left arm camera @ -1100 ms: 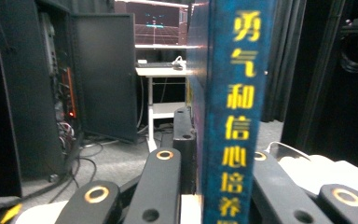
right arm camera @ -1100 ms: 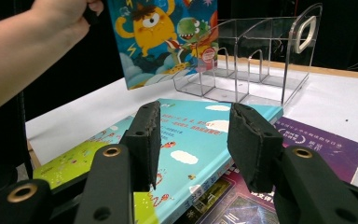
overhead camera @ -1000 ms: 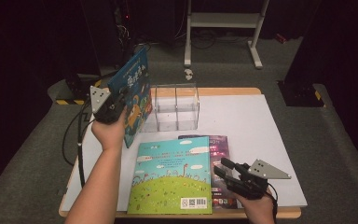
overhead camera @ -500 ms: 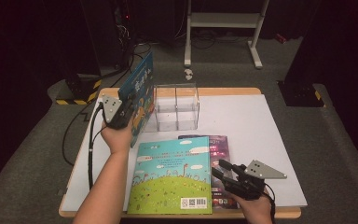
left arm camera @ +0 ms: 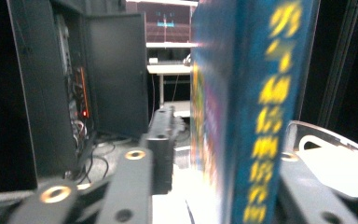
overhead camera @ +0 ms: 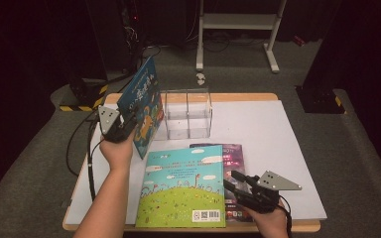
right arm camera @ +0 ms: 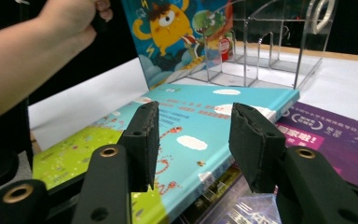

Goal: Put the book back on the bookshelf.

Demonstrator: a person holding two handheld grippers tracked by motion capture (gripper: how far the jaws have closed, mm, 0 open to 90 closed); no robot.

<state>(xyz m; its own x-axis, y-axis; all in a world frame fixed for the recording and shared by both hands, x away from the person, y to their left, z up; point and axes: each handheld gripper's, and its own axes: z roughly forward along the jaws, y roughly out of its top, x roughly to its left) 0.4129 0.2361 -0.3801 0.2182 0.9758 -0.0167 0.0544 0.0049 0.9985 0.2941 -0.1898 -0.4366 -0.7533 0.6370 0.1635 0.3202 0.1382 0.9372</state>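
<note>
Left gripper (overhead camera: 129, 124): jaws parted, just been opening; blue book (overhead camera: 141, 106) stands between them. In the left gripper view a gap shows between one jaw and the cover; contact at the other jaw cannot be told.
Blue book: upright on its lower edge, tilted, directly ahead of the left gripper, spine (left arm camera: 261, 112) facing the left gripper's camera. Its lower corner rests on the white table (overhead camera: 287, 148); its far side is just beside the clear rack (overhead camera: 187, 113).
Clear rack: empty acrylic compartments, beyond the left gripper and to its right, well ahead of the right gripper.
Right gripper (overhead camera: 238, 184): jaws parted, nothing between the pads; it hovers at the near right edge of the green book (overhead camera: 183, 186), jaws pointing toward the left gripper.
Green book: flat on the table, cover up, just left of the right gripper, near the person's left forearm (overhead camera: 106, 198).
Purple book (overhead camera: 230, 153): flat, partly under the green book, directly below and ahead of the right gripper.
Cable (overhead camera: 89, 168): trails from the left gripper down the table's near left side.
</note>
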